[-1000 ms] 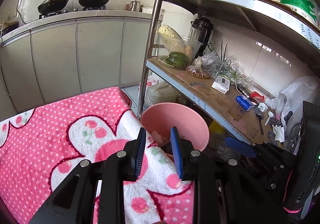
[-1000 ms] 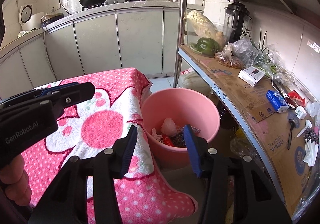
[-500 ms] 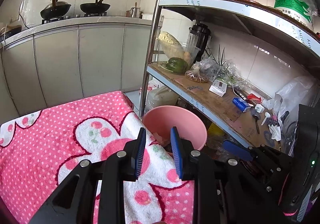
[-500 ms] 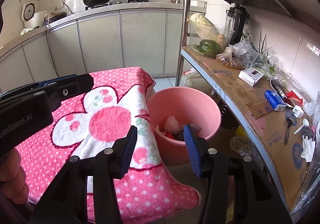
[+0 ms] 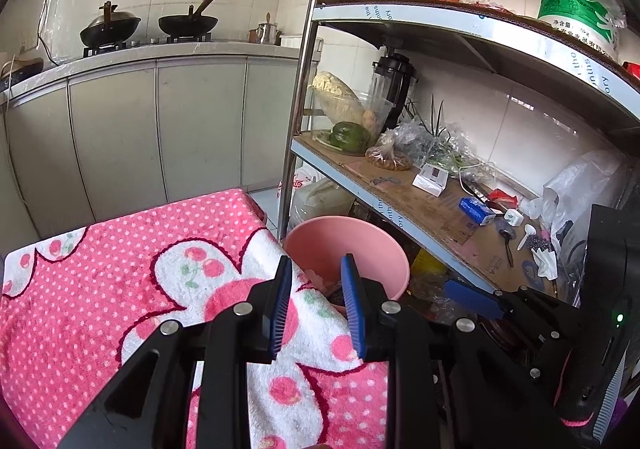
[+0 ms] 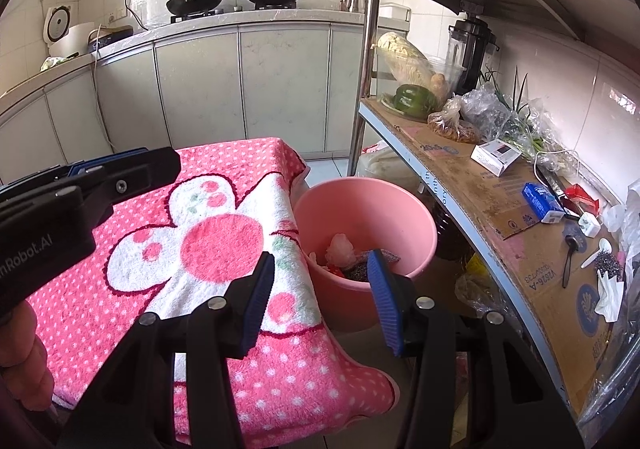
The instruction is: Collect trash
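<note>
A pink plastic bucket (image 6: 404,205) stands on the floor between the table and the shelf rack, with crumpled trash (image 6: 340,249) in its bottom. In the left wrist view the same bucket (image 5: 372,245) shows just past my fingers. My left gripper (image 5: 314,307) hovers over the table's near corner, open, with nothing between its blue pads. My right gripper (image 6: 320,291) hangs above the table edge and the bucket's near rim, open and empty. The left gripper's body (image 6: 80,189) shows at the left of the right wrist view, held by a hand (image 6: 24,357).
A pink polka-dot towel with flower print (image 6: 200,241) covers the table. A metal rack's lower shelf (image 6: 500,209) at the right holds boxes, bags, a spoon and vegetables. Grey kitchen cabinets (image 6: 240,89) with two woks on the counter stand at the back.
Both views have pulled back slightly from the bucket; the left gripper has risen a little, so more of the towel and cabinets shows. Both grippers stay open and empty.
</note>
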Available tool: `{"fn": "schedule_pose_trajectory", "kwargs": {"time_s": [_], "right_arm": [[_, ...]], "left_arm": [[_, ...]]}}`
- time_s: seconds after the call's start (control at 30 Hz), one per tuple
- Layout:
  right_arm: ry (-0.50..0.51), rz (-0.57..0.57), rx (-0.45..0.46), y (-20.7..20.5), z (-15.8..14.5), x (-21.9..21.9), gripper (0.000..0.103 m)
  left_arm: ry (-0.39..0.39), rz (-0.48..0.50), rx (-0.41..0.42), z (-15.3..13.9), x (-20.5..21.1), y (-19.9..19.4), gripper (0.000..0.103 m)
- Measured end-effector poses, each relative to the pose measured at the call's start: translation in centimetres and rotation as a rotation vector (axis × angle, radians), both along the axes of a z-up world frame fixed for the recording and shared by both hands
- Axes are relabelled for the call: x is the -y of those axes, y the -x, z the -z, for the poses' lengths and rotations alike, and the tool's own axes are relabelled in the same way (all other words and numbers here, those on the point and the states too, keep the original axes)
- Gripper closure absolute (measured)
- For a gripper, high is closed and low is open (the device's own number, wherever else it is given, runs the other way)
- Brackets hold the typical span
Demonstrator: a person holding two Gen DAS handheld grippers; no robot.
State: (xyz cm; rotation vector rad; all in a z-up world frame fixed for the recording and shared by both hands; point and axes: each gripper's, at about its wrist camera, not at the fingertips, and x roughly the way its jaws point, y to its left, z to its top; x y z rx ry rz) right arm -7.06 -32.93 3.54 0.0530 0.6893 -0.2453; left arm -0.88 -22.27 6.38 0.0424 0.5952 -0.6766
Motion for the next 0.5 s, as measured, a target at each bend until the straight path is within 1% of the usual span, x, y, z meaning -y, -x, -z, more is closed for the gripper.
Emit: {"fn": "schedule_pose_trajectory", "kwargs": {"time_s": [0.5], "right_arm": [[-0.011,0.008,-0.009,0.05,0.26,-0.09,0.054]], "left_arm": [[-0.007,0.005,-0.005,0.27,-0.05,0.29,0.078]]}}
